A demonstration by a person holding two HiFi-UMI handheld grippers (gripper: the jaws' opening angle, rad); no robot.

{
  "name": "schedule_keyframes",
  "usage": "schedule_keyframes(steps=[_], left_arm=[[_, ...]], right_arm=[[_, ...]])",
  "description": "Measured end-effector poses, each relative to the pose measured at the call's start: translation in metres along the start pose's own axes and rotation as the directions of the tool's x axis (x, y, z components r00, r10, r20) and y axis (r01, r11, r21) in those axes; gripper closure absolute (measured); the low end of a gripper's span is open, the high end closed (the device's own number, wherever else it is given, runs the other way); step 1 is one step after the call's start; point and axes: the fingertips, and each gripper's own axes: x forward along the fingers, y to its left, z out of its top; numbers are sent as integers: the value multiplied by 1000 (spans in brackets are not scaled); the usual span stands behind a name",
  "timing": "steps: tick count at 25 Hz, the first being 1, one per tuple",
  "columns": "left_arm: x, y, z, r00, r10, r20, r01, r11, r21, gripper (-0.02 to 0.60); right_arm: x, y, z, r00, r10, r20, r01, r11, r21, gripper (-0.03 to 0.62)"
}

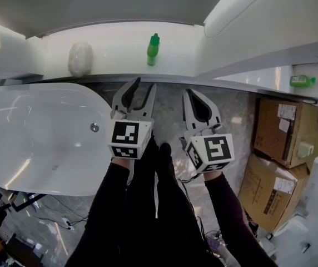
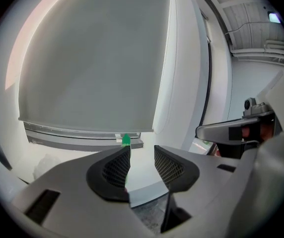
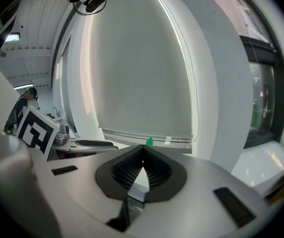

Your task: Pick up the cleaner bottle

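The cleaner bottle [image 1: 153, 49] is a small green bottle that stands upright on the white ledge [image 1: 120, 52] behind the bathtub. My left gripper [image 1: 144, 85] hangs short of the ledge, pointing toward the bottle, open with nothing between its fingers. In the left gripper view, the bottle [image 2: 126, 141] peeks just above the left jaw, far beyond the left gripper [image 2: 142, 156]. My right gripper [image 1: 188, 93] is beside the left one, shut and empty. From the right gripper view only the bottle's green top [image 3: 149, 142] shows, past the right gripper [image 3: 143, 150] with its tips together.
A white bathtub [image 1: 14, 149] fills the left side below the ledge. A pale wrapped lump [image 1: 80, 58] sits on the ledge left of the bottle. Another green bottle [image 1: 302, 81] lies on a sill at the right, above stacked cardboard boxes [image 1: 284, 149]. The person's dark legs stand below.
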Motion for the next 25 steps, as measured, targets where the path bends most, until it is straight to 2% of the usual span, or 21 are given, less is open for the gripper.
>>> schedule_keyframes(steps=[12, 20, 25], left_arm=[[42, 22, -28, 999, 36, 12, -36, 999, -23, 426], [61, 34, -42, 997, 50, 51, -49, 999, -19, 421], [76, 38, -57, 998, 44, 36, -43, 999, -22, 400]], right_arm=[[20, -6, -29, 1000, 18, -18, -18, 1000, -2, 594], [27, -13, -47, 1000, 6, -3, -6, 1000, 12, 594], [35, -14, -57, 1000, 6, 2, -6, 1000, 8, 594]])
